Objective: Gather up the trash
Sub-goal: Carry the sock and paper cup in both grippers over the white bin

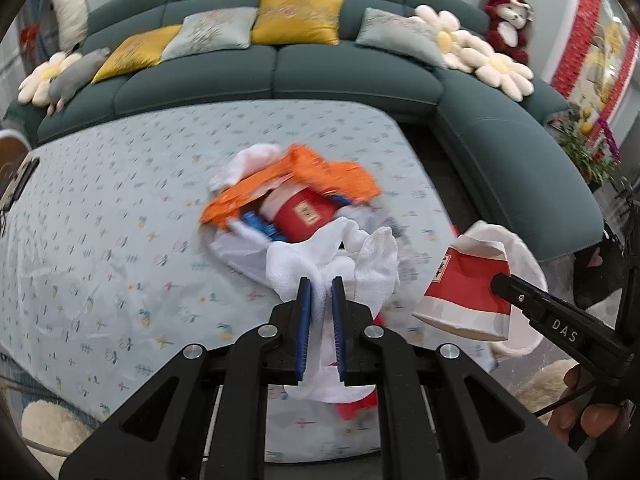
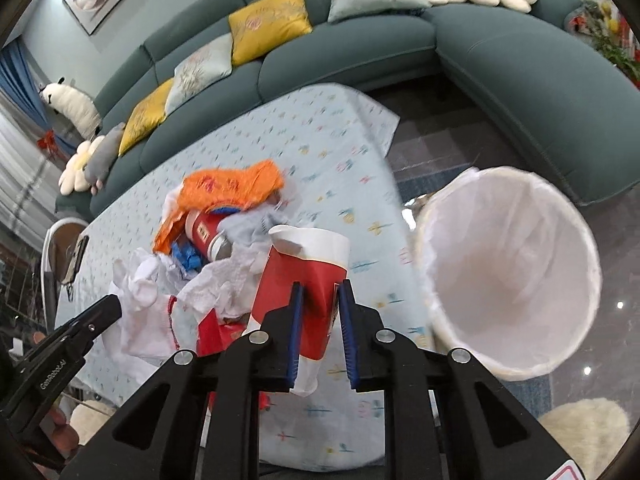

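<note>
A trash pile lies on the table (image 1: pixel 80 220): an orange wrapper (image 1: pixel 304 176), a red can (image 1: pixel 300 216), blue bits and crumpled white paper towel (image 1: pixel 344 256). My left gripper (image 1: pixel 321 292) is shut on the white paper towel at the near side of the pile. My right gripper (image 2: pixel 320 300) is shut on a crushed red and white paper cup (image 2: pixel 304 280) and holds it above the table's right part, left of the white-lined trash bin (image 2: pixel 508 272). In the left wrist view the cup (image 1: pixel 464 292) hangs in front of the bin (image 1: pixel 520 264).
A dark green corner sofa (image 1: pixel 360 72) with cushions and plush toys runs behind and to the right of the table. A phone (image 1: pixel 18 184) lies at the table's left edge. The bin stands on the floor off the table's right edge. Fluffy rugs (image 2: pixel 588 432) lie below.
</note>
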A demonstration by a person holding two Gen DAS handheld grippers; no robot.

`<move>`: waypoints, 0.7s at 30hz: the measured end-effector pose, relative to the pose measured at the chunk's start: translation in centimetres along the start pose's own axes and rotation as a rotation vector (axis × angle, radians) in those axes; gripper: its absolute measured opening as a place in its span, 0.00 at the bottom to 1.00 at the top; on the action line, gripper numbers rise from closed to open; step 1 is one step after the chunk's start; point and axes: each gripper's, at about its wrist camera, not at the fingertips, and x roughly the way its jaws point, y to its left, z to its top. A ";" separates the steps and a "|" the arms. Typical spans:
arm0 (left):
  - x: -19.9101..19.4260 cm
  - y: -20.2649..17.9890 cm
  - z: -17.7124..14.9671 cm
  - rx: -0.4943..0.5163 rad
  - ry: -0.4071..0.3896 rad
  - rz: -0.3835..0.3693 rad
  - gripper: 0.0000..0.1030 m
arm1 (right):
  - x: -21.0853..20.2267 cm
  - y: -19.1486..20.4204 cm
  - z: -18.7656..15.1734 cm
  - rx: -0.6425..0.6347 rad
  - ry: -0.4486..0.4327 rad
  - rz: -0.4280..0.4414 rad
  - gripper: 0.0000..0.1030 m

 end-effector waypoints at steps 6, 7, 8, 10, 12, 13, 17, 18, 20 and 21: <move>-0.9 -4.3 0.3 0.078 -0.016 -0.049 0.10 | -3.3 -2.6 0.2 0.023 -0.068 -0.038 0.17; -1.0 -5.4 0.4 0.101 -0.021 -0.057 0.10 | -4.0 -3.2 0.1 0.026 -0.081 -0.049 0.17; -1.1 -6.2 0.4 0.116 -0.023 -0.065 0.10 | -4.5 -3.8 0.0 0.027 -0.091 -0.064 0.17; -1.0 -8.1 0.3 0.150 -0.022 -0.085 0.10 | -5.3 -4.7 0.0 0.027 -0.107 -0.084 0.17; -0.8 -9.7 0.3 0.176 -0.018 -0.099 0.10 | -5.9 -5.7 0.0 0.032 -0.119 -0.098 0.17; -0.7 -10.5 0.3 0.187 -0.016 -0.107 0.10 | -6.2 -6.4 0.0 0.032 -0.125 -0.110 0.17; 0.1 -13.9 0.3 0.238 -0.005 -0.136 0.10 | -7.0 -8.5 0.1 0.047 -0.141 -0.141 0.17; 0.3 -14.6 0.3 0.248 -0.004 -0.140 0.10 | -7.1 -9.1 0.2 0.054 -0.143 -0.146 0.17; 0.7 -15.9 0.2 0.264 0.000 -0.147 0.10 | -7.3 -10.3 0.2 0.068 -0.147 -0.154 0.17; 1.0 -16.5 0.3 0.271 0.003 -0.151 0.10 | -7.3 -10.9 0.2 0.074 -0.147 -0.157 0.17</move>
